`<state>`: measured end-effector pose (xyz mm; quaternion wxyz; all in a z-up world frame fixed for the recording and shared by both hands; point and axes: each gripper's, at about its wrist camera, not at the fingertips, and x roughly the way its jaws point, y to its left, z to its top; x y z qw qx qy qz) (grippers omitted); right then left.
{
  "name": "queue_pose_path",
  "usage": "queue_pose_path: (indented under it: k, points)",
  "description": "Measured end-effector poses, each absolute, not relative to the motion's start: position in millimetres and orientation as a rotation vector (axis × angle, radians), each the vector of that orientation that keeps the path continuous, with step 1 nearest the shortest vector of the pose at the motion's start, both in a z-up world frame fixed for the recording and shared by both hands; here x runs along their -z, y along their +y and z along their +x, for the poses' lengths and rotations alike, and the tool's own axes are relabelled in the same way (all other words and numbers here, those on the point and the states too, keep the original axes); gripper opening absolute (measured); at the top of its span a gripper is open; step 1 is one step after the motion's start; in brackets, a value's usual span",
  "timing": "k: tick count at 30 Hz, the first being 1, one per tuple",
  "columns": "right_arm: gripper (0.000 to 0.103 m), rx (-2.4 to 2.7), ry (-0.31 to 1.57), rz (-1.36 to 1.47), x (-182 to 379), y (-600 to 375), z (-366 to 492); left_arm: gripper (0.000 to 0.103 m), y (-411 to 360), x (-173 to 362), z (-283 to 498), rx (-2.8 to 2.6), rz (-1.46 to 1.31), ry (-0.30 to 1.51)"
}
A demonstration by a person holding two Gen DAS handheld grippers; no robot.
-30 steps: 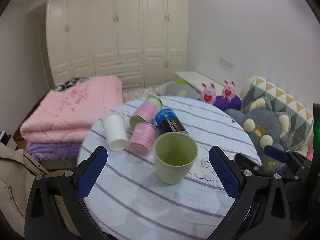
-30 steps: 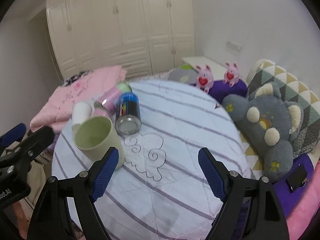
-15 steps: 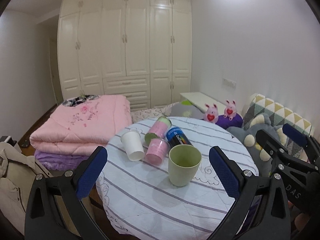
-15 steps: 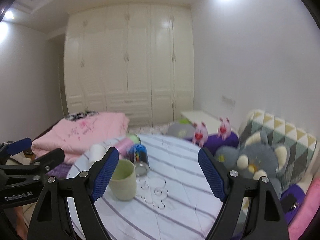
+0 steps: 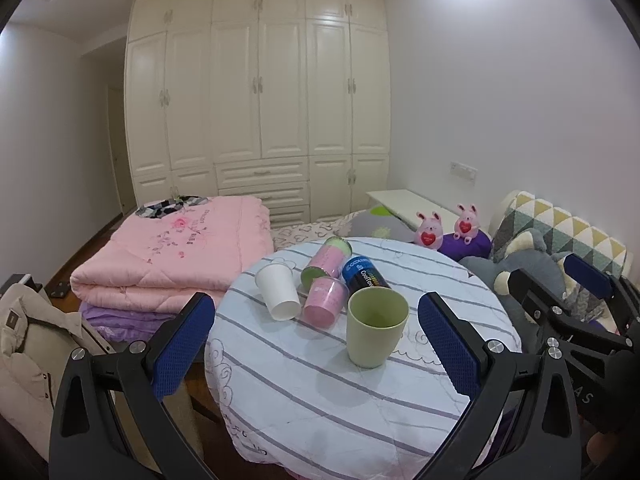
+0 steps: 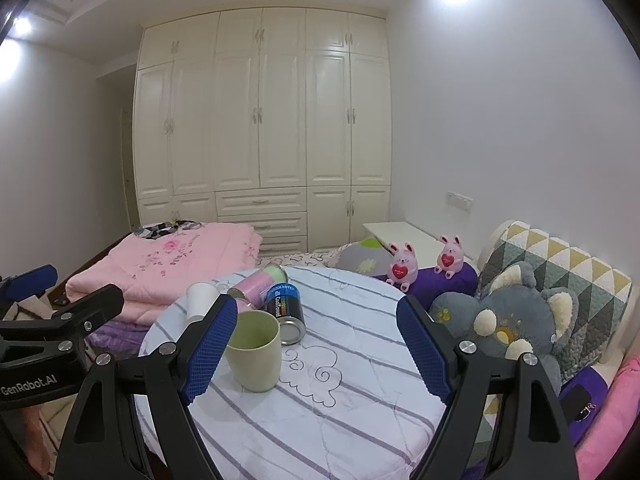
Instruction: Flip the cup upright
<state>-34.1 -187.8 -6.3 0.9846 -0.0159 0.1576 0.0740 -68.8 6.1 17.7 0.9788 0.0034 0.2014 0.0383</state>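
Note:
A pale green cup stands upright, mouth up, on the round table with a striped cloth; it also shows in the right wrist view. My left gripper is open and empty, held back from and above the cup. My right gripper is open and empty, to the right of the cup. Each gripper shows at the edge of the other's view.
Behind the cup lie a white paper cup, two pink cans and a dark blue can. A folded pink quilt lies to the left. Plush toys and cushions sit to the right. White wardrobes stand behind.
Both grippers have pulled back and up from the table, so the cup and table look smaller. The cup stands still and upright throughout.

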Motion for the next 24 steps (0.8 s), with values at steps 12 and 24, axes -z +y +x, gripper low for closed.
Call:
queue_pose_path:
  k: [12, 24]
  points:
    - [0.083, -0.158, 0.343, -0.027, 12, -191, -31, 0.103, -2, -15, -67, -0.072, 0.017, 0.408]
    - [0.083, -0.148, 0.363, -0.017, 15, -195, -26, 0.103, -7, -10, -59, -0.061, 0.024, 0.409]
